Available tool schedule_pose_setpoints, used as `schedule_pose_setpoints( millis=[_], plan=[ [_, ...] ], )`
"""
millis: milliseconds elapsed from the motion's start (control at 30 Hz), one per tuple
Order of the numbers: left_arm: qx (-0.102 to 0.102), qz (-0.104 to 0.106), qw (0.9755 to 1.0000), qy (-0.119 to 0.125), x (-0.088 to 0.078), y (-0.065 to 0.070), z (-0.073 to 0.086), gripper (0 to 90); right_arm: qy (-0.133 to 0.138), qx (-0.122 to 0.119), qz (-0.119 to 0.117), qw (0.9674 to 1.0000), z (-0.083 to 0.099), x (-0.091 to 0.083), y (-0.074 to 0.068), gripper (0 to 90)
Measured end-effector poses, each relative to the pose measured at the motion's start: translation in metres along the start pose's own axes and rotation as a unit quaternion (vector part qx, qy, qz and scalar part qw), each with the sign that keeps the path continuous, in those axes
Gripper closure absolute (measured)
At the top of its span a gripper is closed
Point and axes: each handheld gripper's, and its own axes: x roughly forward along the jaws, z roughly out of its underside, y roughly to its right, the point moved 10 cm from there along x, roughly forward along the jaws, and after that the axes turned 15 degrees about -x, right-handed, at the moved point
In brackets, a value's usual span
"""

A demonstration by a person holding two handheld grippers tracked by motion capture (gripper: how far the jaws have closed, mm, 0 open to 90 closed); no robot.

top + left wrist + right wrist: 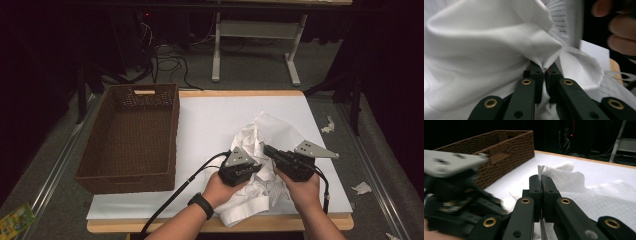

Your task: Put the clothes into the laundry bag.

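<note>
The crumpled white cloth garment (260, 150) lies bunched at the near right of the white-topped table (210, 120), well apart from the empty brown woven wicker basket (131, 137) on the left. The left gripper (545, 71) has its jaws pinched together on a fold of plain fabric, and the right gripper (541, 181) is clamped on a thin edge of the mesh-textured part. With both grips set, the step in hand looks like taking hold for spreading or folding. The next move likely calls for drawing the two hands apart evenly, keeping both pinches firm.
</note>
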Motion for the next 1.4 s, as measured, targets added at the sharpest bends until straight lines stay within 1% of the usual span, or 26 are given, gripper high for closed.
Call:
schedule_pose_setpoints(
  millis=[67, 167, 267, 367, 433, 500, 567, 633, 733, 800, 833, 867, 900, 933, 967, 1000, 1067, 1100, 1133, 1200, 1233, 1267, 1300, 1333, 1367, 1400],
  plan=[
    [-0.001, -0.004, 1.0000, -0.005, 0.006, -0.002, -0.001, 87.0, 0.002, 0.001, -0.004, 1.0000, -0.001, 0.000, -0.002, 88.9],
    [-0.004, -0.007, 1.0000, 0.001, 0.013, -0.002, -0.007, 85.9, 0.003, 0.002, -0.005, 1.0000, -0.002, 0.000, -0.003, 88.9],
    [-0.001, -0.002, 0.9999, 0.011, 0.012, 0.001, -0.010, 80.0, 0.003, 0.003, -0.003, 1.0000, -0.001, -0.001, -0.001, 88.9],
    [0.006, 0.002, 0.9995, 0.031, -0.001, 0.006, -0.013, 62.9, 0.006, 0.006, 0.000, 1.0000, -0.001, -0.004, 0.002, 88.9],
    [0.010, 0.000, 0.9991, 0.041, -0.010, 0.006, -0.015, 51.7, 0.006, 0.006, 0.001, 1.0000, -0.002, -0.004, 0.003, 89.0],
    [0.014, -0.008, 0.9983, 0.057, -0.024, 0.004, -0.017, 43.5, 0.007, 0.007, 0.002, 1.0000, -0.002, -0.004, 0.004, 88.9],
    [0.014, -0.018, 0.9975, 0.067, -0.035, -0.002, -0.019, 39.1, 0.005, 0.005, 0.003, 1.0000, -0.001, -0.004, 0.004, 88.9],
    [0.012, -0.033, 0.9966, 0.075, -0.044, -0.012, -0.021, 37.3, 0.005, 0.005, 0.003, 1.0000, -0.002, -0.004, 0.003, 88.9],
    [-0.012, -0.074, 0.9936, 0.085, -0.054, -0.040, -0.023, 37.1, 0.005, 0.005, 0.003, 1.0000, -0.002, -0.004, 0.003, 88.9],
    [-0.033, -0.094, 0.9915, 0.084, -0.054, -0.057, -0.023, 34.8, 0.005, 0.005, 0.002, 1.0000, -0.002, -0.004, 0.003, 88.9],
    [-0.044, -0.099, 0.9906, 0.083, -0.051, -0.061, -0.022, 33.1, 0.005, 0.005, 0.002, 1.0000, -0.002, -0.004, 0.003, 88.9],
    [-0.059, -0.102, 0.9903, 0.074, -0.045, -0.068, -0.020, 31.9, 0.004, 0.004, 0.003, 1.0000, -0.002, -0.004, 0.004, 88.9],
    [-0.062, -0.108, 0.9898, 0.070, -0.042, -0.070, -0.020, 30.2, 0.005, 0.003, 0.003, 1.0000, -0.002, -0.003, 0.003, 88.9],
    [-0.064, -0.108, 0.9901, 0.062, -0.039, -0.072, -0.019, 29.8, 0.005, 0.003, 0.003, 1.0000, -0.002, -0.003, 0.003, 88.9],
    [-0.081, -0.099, 0.9904, 0.052, -0.031, -0.075, -0.020, 29.1, 0.005, 0.003, 0.004, 1.0000, -0.002, -0.003, 0.003, 88.9],
    [-0.089, -0.095, 0.9902, 0.050, -0.028, -0.075, -0.020, 28.4, 0.005, 0.002, 0.004, 1.0000, -0.002, -0.003, 0.003, 88.9],
    [-0.099, -0.090, 0.9900, 0.044, -0.022, -0.076, -0.019, 28.0, 0.005, 0.002, 0.004, 1.0000, -0.002, -0.004, 0.003, 88.9],
    [-0.106, -0.088, 0.9899, 0.035, -0.017, -0.077, -0.018, 27.9, 0.004, 0.003, 0.003, 1.0000, -0.002, -0.004, 0.003, 88.9],
    [-0.113, -0.082, 0.9897, 0.032, -0.014, -0.077, -0.016, 28.0, 0.004, 0.003, 0.003, 1.0000, -0.002, -0.004, 0.003, 88.9],
    [-0.118, -0.069, 0.9903, 0.023, -0.009, -0.075, -0.012, 31.6, 0.004, 0.003, 0.002, 1.0000, -0.001, -0.003, 0.003, 88.9],
    [-0.119, -0.064, 0.9905, 0.023, -0.007, -0.074, -0.011, 37.7, 0.003, 0.003, 0.004, 1.0000, -0.001, -0.003, 0.004, 88.9],
    [-0.112, -0.059, 0.9917, 0.023, -0.005, -0.072, -0.009, 45.1, 0.003, 0.004, 0.004, 1.0000, -0.001, -0.003, 0.004, 88.9],
    [-0.107, -0.060, 0.9922, 0.025, -0.005, -0.071, -0.009, 54.7, 0.003, 0.004, 0.004, 1.0000, -0.001, -0.003, 0.004, 88.9],
    [-0.101, -0.060, 0.9927, 0.027, -0.005, -0.069, -0.009, 61.3, 0.003, 0.004, 0.004, 1.0000, -0.001, -0.003, 0.004, 88.9],
    [-0.093, -0.059, 0.9934, 0.030, -0.006, -0.068, -0.009, 70.1, 0.003, 0.003, 0.005, 1.0000, -0.001, -0.003, 0.004, 89.0],
    [-0.084, -0.064, 0.9937, 0.036, -0.008, -0.066, -0.010, 77.9, 0.003, 0.003, 0.005, 1.0000, -0.001, -0.003, 0.004, 88.9]
  ],
)
